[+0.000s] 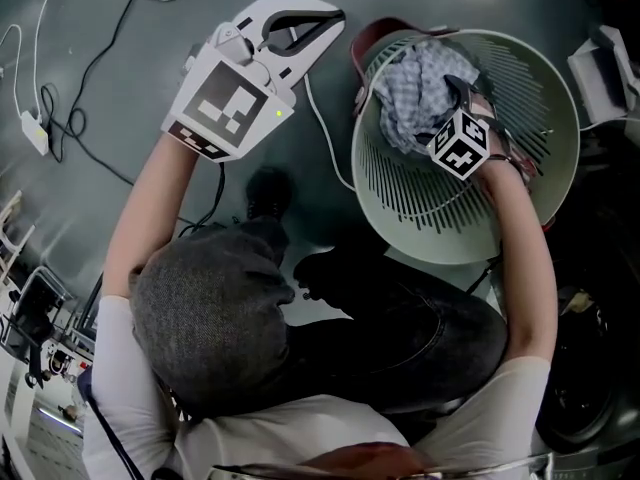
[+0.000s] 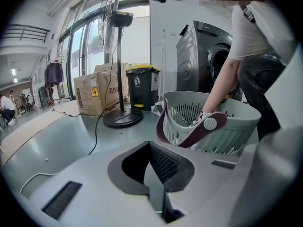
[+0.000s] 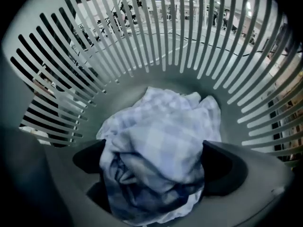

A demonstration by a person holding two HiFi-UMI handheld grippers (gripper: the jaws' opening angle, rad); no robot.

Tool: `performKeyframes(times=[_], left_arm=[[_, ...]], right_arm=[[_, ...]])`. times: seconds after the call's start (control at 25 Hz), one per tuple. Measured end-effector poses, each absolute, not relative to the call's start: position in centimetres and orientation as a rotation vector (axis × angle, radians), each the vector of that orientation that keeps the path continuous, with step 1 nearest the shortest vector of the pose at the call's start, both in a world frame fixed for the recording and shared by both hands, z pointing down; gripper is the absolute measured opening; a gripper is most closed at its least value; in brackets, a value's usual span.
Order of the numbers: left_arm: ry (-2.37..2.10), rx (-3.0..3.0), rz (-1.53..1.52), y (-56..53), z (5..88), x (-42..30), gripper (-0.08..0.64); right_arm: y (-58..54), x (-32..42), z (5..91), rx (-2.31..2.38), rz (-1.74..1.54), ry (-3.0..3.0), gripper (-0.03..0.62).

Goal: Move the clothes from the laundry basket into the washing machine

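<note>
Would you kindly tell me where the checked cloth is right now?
The checked cloth lies inside the laundry basket at the head view's upper right, between the jaws of the open right claw.

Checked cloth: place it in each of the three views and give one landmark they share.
Head view: checked cloth upper right, in the laundry basket.
Left gripper view: not in view; only the basket's outside shows.
Right gripper view: centre, between the right gripper's jaws.
Shared landmark: the basket.

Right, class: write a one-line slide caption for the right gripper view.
Right gripper with tongs wide open around a crumpled checked cloth in the slatted laundry basket.
</note>
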State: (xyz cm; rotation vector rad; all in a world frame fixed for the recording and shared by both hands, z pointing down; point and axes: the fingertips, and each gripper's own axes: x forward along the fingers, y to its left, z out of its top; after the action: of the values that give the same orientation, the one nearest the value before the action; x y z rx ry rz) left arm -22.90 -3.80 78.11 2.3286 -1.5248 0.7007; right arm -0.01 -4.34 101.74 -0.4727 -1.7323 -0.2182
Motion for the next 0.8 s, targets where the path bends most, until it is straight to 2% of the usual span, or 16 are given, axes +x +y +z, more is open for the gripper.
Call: performKeyframes(times=[0.68, 0.72, 0.8], left_arm=[[-1.498, 2.301, 0.746, -3.2, 80.6, -22.9, 0.006], [-1.503, 2.3, 0.743, -3.3, 80.6, -23.0, 0.006], [-1.512, 2.298, 0.738, -3.5, 80.4, -23.2, 0.006]], right_arm=[[-4.4, 0.3, 105.7, -0.463, -0.339, -1.616, 0.602], [-4.4, 0.3, 105.6, -0.458, -0.338, -1.61, 0.584], [-4.2, 0.4, 105.3, -0.456, -0.34, -1.594, 0.509]])
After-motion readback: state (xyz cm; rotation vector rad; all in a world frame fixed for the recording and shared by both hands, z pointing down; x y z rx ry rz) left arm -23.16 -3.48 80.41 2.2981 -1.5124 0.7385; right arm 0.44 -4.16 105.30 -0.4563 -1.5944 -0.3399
